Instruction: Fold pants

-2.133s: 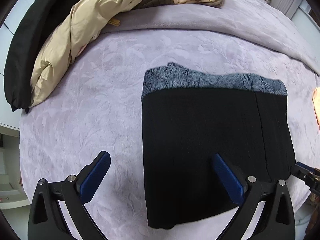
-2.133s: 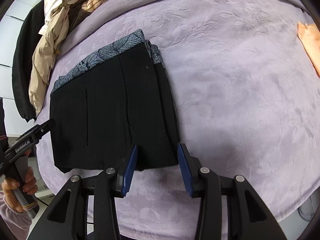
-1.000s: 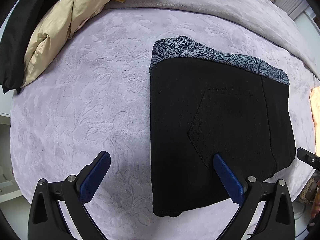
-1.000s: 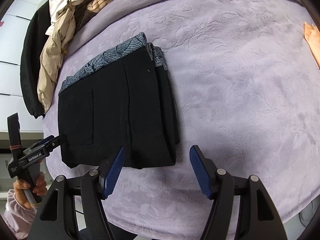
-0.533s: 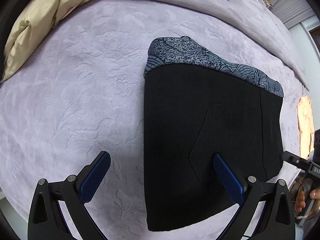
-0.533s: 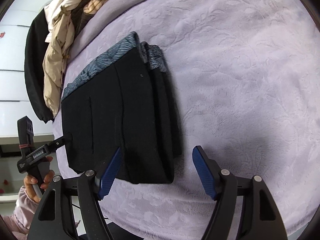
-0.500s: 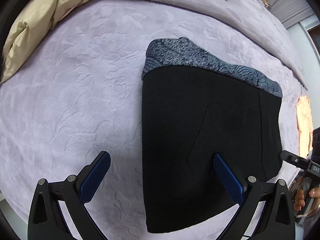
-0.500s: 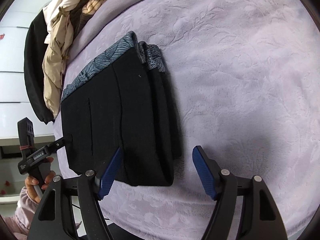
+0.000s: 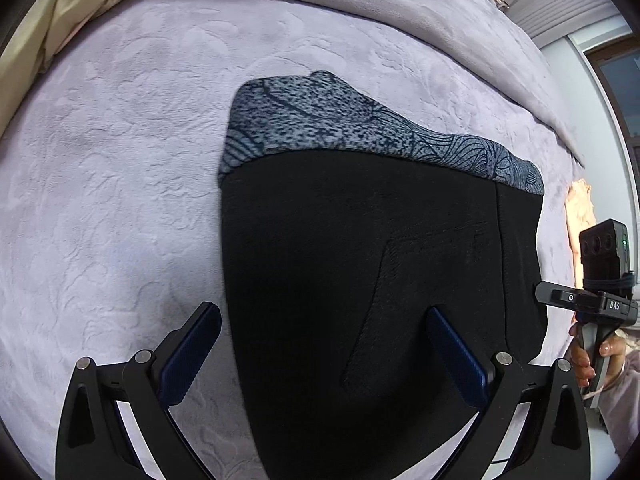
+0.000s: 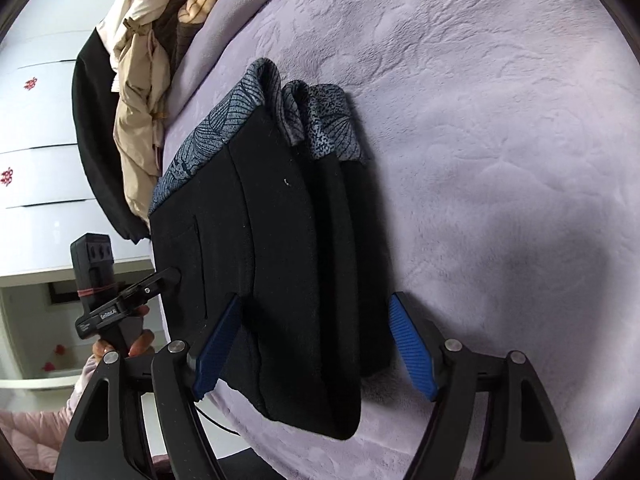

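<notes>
Change since earlier: the folded pants [image 9: 360, 280] are seen larger and closer in both wrist views than a second ago; the pile of clothes [image 10: 136, 92] at the far end of the bed is pushed almost out of the left wrist view.
Right gripper [image 10: 316, 344]: its jaws are opening, wider than two seconds ago; the near right corner of the folded pants lies between the blue pads [image 10: 412, 344], which do not press on it.
Left gripper [image 9: 320, 356]: jaws are held wide, unchanged; the near left corner of the pants sits between the pads without being pinched.
Location of pants: flat on the lilac embossed blanket [image 9: 112, 184], near its front edge, as a compact black stack of several layers.
Orientation: the patterned grey-blue waistband [image 9: 360, 128] is turned to the far end, toward the clothes pile; the fold edge faces the grippers. The long axis runs across, from one gripper to the other.
Edges: the stacked layer edges are seen on the pants' right side [image 10: 344, 208]; the near edge overhangs the blanket's front slightly.
Open room: wide bare blanket is left of the pants and to their right; a peach cloth [image 9: 580, 216] lies well beyond the right side.
</notes>
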`<state>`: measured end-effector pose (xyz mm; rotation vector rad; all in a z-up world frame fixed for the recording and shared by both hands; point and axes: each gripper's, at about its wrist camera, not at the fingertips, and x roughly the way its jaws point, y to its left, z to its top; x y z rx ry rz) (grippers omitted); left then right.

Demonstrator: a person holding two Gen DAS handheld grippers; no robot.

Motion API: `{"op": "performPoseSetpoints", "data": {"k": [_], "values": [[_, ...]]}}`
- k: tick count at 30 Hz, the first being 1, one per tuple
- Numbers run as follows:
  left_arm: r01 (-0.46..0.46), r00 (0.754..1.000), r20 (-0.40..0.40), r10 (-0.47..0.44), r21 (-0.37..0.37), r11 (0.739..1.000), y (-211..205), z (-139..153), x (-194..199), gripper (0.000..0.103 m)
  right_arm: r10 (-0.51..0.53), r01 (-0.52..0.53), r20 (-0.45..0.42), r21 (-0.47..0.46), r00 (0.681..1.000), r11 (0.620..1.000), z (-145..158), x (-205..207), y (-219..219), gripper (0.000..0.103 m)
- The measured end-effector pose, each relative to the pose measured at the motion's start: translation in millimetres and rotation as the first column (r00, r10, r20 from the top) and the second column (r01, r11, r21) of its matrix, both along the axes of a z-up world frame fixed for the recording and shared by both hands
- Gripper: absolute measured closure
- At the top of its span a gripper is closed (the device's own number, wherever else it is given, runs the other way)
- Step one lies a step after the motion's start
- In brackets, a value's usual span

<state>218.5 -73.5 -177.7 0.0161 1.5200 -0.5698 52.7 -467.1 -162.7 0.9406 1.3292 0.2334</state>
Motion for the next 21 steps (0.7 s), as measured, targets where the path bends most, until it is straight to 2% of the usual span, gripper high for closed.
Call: {"op": "performPoseSetpoints", "data": {"k": [6,12,15,16,17,21], "values": [[-0.006,1.000,-0.001,0.006,-0.040,0.999,-16.5,-15.7,-0.8,0.000,0.021,-0.023,0.021,0.097,1.000,0.995,-21.8,8.9,-2.5,0.023],[-0.057,0.997,-0.049,0.053,-0.074,0.996,-22.6,-28.1,-1.3,0.000,-0.026,0.025,0.003,0.123,1.000,0.992,-33.1,14.5,0.8,0.023],[-0.066,0.997,-0.044,0.063,-0.068,0.996,-25.7,-25.9,-3.6,0.000,-0.038,0.039,-0.005,0.114,0.999,0.993,-29.8,13.5,1.7,0.024],[-0.065,0.998,-0.030,0.063,-0.068,0.996,-27.0,-22.9,-5.9,0.001,-0.040,0.040,-0.007,0.105,0.999,0.994,-27.3,13.3,2.6,0.027],[-0.064,0.998,-0.020,0.062,-0.085,0.994,-28.6,-19.2,-7.8,0.012,-0.038,0.038,-0.003,0.100,0.999,0.994,-24.1,13.0,3.8,0.030],[-0.051,0.998,0.030,0.055,-0.102,0.993,-28.8,-0.1,-17.4,0.026,-0.078,0.075,0.015,0.124,0.997,0.989,-11.7,8.1,2.7,0.046]]}}
